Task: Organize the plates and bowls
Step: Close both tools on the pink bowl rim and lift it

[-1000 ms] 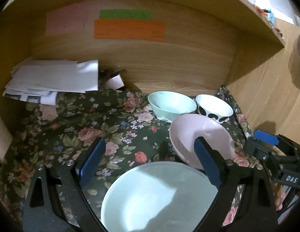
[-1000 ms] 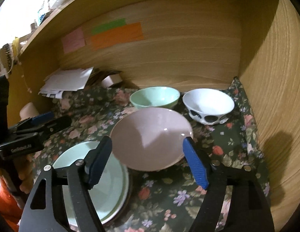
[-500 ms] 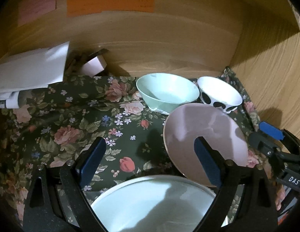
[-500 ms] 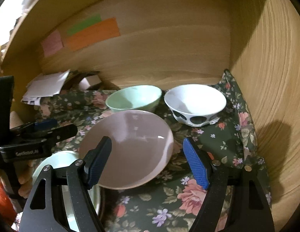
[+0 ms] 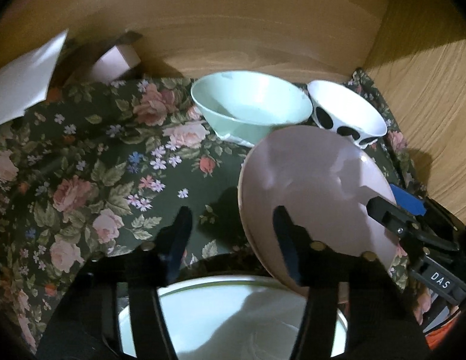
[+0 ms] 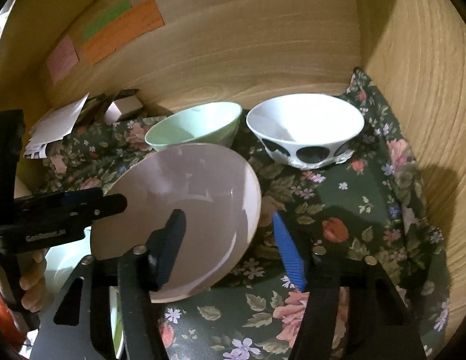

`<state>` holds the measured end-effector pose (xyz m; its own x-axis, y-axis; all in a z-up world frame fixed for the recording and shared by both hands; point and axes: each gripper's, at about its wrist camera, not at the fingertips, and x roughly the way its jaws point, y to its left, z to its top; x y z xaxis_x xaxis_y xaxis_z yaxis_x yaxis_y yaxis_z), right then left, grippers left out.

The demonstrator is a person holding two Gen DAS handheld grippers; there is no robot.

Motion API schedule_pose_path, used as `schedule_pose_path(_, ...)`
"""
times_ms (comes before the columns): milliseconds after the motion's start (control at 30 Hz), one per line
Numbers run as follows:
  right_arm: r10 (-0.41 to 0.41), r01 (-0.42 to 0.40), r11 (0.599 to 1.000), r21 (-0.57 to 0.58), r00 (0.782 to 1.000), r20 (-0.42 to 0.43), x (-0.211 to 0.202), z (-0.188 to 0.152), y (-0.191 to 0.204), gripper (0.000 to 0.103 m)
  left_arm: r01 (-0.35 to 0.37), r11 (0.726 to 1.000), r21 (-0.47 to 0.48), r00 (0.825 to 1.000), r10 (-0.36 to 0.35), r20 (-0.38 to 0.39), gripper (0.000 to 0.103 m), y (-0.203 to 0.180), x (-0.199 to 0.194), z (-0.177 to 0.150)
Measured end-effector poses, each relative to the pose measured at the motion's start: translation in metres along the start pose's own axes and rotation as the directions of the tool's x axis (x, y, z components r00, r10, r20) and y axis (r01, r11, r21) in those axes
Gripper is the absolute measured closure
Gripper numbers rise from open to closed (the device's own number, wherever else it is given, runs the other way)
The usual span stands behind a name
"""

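A pink plate (image 5: pixel 317 180) (image 6: pixel 185 198) lies tilted on the floral cloth (image 5: pixel 83 165), its near edge over a pale green plate (image 5: pixel 233 315) (image 6: pixel 62 264). My right gripper (image 6: pixel 230 240) (image 5: pixel 392 204) is closing. Its left finger is over the pink plate's inside and its right finger is just outside the rim, and the pads are not pressing. My left gripper (image 5: pixel 231 240) (image 6: pixel 110 199) is closing above the green plate's far rim, with only cloth and that rim between its fingers. Behind stand a mint bowl (image 5: pixel 251 108) (image 6: pixel 197 126) and a white bowl with black spots (image 5: pixel 347 111) (image 6: pixel 305 126).
This is a wooden alcove with a back wall (image 6: pixel 248 45) and a right side wall (image 6: pixel 428 90) close by. Loose papers (image 5: pixel 22 75) (image 6: pixel 55 123) and a small box (image 5: pixel 116 63) sit at the back left. Coloured notes (image 6: pixel 122 30) are stuck on the back wall. A hand (image 6: pixel 31 285) holds the left gripper.
Both grippers have come down and forward toward the plates, and both pairs of jaws have narrowed. The right gripper's left finger now sits over the pink plate.
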<state>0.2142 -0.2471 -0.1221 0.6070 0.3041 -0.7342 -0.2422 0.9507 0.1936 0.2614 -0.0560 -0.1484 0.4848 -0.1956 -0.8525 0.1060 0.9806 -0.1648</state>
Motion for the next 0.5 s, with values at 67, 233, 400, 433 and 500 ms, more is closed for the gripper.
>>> schedule_pose_path(67, 0.015, -0.015, 1.000, 0.007, 1.000, -0.008, 0.001, -0.001, -0.001, 0.053, -0.001, 1.000, -0.003, 1.000, 0.001, -0.009, 0.058, 0.000, 0.003, 0.000)
schedule_pose_path(233, 0.036, -0.035, 0.999, 0.021, 0.999, -0.026, 0.006, -0.002, -0.003, 0.063, 0.010, 1.000, -0.001, 0.999, -0.010, -0.035, 0.071, -0.003, 0.010, 0.000)
schedule_pose_path(400, 0.053, -0.051, 0.998, 0.030, 0.997, -0.054, 0.012, -0.006, -0.004, 0.070, 0.031, 1.000, 0.004, 0.999, -0.031, -0.044, 0.080, -0.008, 0.014, 0.001)
schedule_pose_path(433, 0.052, -0.051, 0.998, 0.030, 0.997, -0.054, 0.011, -0.006, -0.004, 0.071, 0.032, 0.999, 0.009, 0.999, -0.032, -0.042, 0.083, -0.009, 0.014, 0.001)
schedule_pose_path(500, 0.053, -0.052, 0.998, 0.032, 0.997, -0.053, 0.011, -0.006, -0.004, 0.072, 0.041, 0.999, 0.024, 0.998, -0.040, -0.042, 0.087, -0.012, 0.014, 0.001)
